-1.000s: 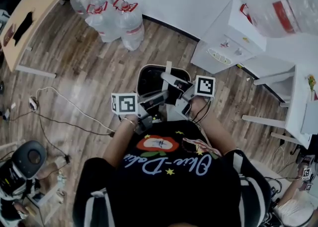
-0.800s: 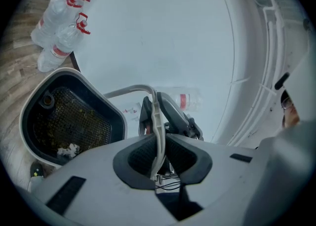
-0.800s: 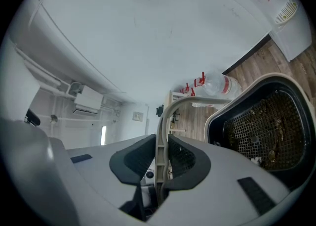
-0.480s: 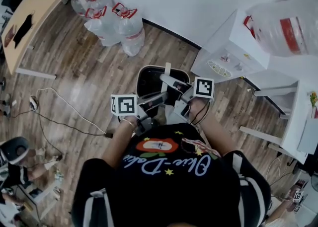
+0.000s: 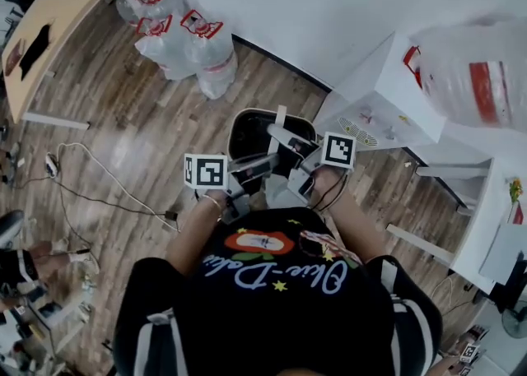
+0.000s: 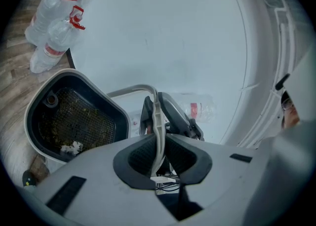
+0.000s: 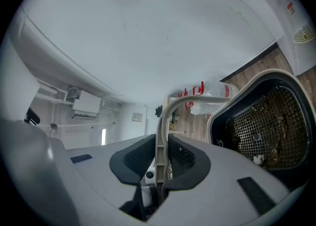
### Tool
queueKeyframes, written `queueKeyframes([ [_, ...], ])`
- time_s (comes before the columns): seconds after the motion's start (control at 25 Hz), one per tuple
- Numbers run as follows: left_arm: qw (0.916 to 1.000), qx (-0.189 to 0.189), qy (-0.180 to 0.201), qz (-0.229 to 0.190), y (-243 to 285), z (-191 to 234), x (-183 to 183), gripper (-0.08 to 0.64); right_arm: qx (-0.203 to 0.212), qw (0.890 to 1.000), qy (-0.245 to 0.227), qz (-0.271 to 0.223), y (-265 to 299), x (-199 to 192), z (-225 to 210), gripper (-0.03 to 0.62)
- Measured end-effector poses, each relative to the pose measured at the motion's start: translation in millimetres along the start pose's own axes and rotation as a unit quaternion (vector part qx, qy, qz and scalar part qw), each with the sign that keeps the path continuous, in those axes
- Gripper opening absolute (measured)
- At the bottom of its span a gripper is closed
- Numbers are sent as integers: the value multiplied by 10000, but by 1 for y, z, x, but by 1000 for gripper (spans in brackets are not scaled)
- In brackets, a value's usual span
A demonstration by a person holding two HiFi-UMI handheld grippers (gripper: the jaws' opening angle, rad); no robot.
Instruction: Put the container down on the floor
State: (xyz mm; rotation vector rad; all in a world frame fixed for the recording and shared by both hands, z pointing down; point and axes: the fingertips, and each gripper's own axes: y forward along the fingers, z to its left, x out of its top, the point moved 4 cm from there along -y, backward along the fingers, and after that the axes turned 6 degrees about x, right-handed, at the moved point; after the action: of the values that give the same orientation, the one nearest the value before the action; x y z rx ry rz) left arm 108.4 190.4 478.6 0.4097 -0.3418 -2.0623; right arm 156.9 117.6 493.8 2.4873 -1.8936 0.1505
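A black container (image 5: 249, 133) with a pale rim and a thin grey bail handle (image 5: 278, 123) hangs above the wooden floor, in front of the person. In the left gripper view its mesh-lined inside (image 6: 74, 118) holds some crumbs. My left gripper (image 6: 158, 157) is shut on the handle (image 6: 157, 116), which runs between its pads. My right gripper (image 7: 162, 158) is shut on the same handle (image 7: 162, 131) from the other side, with the container (image 7: 261, 121) at its right. In the head view the left gripper (image 5: 251, 167) and the right gripper (image 5: 290, 146) meet over the container's near edge.
Several large water bottles (image 5: 185, 41) lie by the wall at the back left. A white water dispenser (image 5: 375, 95) with a big bottle (image 5: 473, 70) stands at the right. A wooden table (image 5: 49, 25) is at the far left, with cables (image 5: 90, 177) on the floor.
The head view has drifted a little, so the room has shifted in frame. Both grippers keep their hold on the handle and the container hangs in the same place.
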Motion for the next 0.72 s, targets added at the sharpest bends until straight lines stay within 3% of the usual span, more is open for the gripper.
queueKeyframes([
  [0.32,9996,116,-145,-209,43,0,45,49,-48,9995,140,289,8,62,-8,67],
  [0.56,9992,206,1,-335,46,-1,49,49,-49,9990,56,444,9,68,-8,67],
  [0.72,9985,317,-102,-425,57,3,54,49,-37,9985,62,542,9,80,-14,67],
])
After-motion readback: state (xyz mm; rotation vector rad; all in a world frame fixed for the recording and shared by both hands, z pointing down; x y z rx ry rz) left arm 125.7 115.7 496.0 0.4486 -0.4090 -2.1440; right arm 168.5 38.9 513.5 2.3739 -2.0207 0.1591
